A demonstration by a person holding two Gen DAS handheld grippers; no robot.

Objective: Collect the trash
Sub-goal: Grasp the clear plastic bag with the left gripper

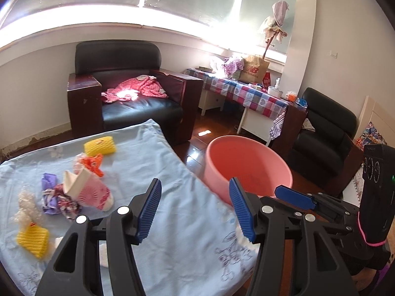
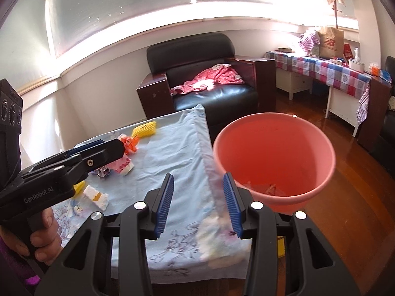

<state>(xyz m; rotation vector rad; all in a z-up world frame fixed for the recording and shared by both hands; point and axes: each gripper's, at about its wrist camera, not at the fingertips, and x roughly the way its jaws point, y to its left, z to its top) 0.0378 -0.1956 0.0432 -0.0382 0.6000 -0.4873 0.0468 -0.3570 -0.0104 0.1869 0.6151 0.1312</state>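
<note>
- While both point down over the blue cloth (image 1: 158, 172), the left gripper (image 1: 196, 212) gapes wide and the right gripper (image 2: 197, 206) stands part open; neither holds anything
- Left of the pink bucket (image 2: 274, 157), wrappers (image 1: 84, 187) lie scattered on the cloth
- Bucket stands just beside the cloth's edge on bare wooden floor (image 2: 345, 209); black armchair (image 2: 205, 74) behind it

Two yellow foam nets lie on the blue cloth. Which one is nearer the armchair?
The net at the cloth's far edge, just beyond the orange wrapper. The other net lies at the near left, beside the frizzy clear wrapper.
</note>
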